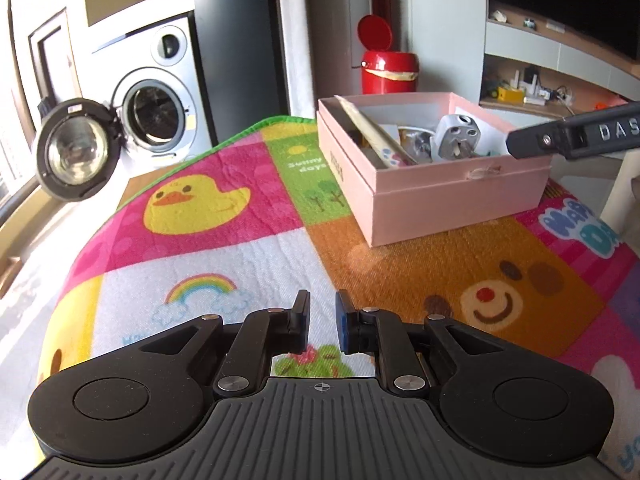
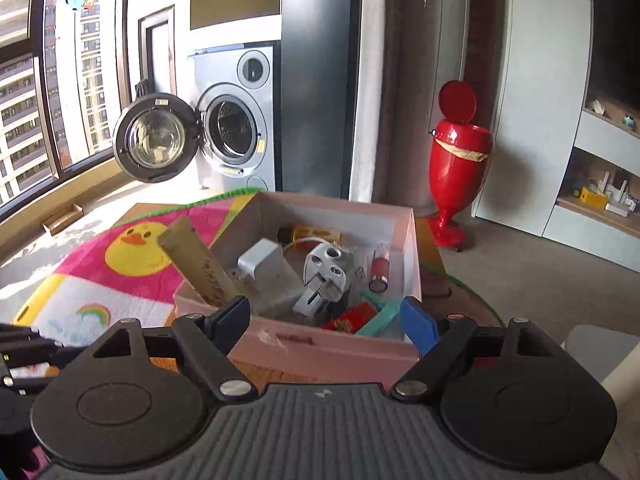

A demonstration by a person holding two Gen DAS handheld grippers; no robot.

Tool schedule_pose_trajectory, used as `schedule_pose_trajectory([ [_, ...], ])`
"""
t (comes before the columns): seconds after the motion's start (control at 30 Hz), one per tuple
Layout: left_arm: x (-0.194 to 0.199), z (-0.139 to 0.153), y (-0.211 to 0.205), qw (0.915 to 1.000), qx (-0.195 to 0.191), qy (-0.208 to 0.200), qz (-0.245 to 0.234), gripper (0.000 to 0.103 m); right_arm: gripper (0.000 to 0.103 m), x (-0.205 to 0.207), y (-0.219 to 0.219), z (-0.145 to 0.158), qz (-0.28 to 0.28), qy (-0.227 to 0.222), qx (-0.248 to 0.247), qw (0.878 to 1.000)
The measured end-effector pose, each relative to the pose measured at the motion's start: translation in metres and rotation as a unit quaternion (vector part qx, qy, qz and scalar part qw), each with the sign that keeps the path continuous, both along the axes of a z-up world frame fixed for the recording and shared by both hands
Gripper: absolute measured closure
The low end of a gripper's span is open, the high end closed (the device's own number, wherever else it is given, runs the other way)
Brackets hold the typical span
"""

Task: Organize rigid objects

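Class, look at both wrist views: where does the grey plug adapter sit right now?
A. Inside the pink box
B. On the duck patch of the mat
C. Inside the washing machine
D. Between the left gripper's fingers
A: the plug adapter lies among other items within the walls of the pink box, and neither gripper holds anything.

Soft, napped cloth on the play mat [image 1: 224,248], printed in bright blocks; smooth matt pink cardboard on the box [image 1: 452,204]. Inside, glossy grey plastic with bare metal prongs on the plug adapter [image 2: 326,270], pale wood on the ruler [image 2: 200,264]. Matt black plastic, ribbed at the base with bright metal pivot pins, on the left gripper [image 1: 322,322] and right gripper [image 2: 324,320]; high-gloss red on the bin [image 2: 460,160].
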State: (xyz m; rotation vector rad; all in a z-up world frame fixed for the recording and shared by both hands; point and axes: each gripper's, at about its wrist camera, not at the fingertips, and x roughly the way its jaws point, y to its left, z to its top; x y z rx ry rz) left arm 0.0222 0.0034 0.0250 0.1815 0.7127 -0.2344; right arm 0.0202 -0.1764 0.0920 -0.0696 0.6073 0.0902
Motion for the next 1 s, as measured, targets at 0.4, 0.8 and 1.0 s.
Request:
schedule_pose_trajectory([
  [0.4, -0.009, -0.02, -0.013, 0.9979, -0.065, 0.0, 0.009, 0.088, 0.0, -0.028, -0.001, -0.082, -0.066, 0.072, 0.015, 0.995],
  [0.8, -0.011, -0.023, -0.028, 0.9981, -0.059, -0.019, -0.003, 0.088, 0.0, -0.026, -0.004, -0.082, -0.074, 0.071, 0.026, 0.994],
  [1.0, -0.014, -0.021, -0.022, 0.9969, -0.078, 0.001, -0.008, 0.087, 0.0, -0.028, -0.004, -0.082, -0.074, 0.069, 0.027, 0.994],
])
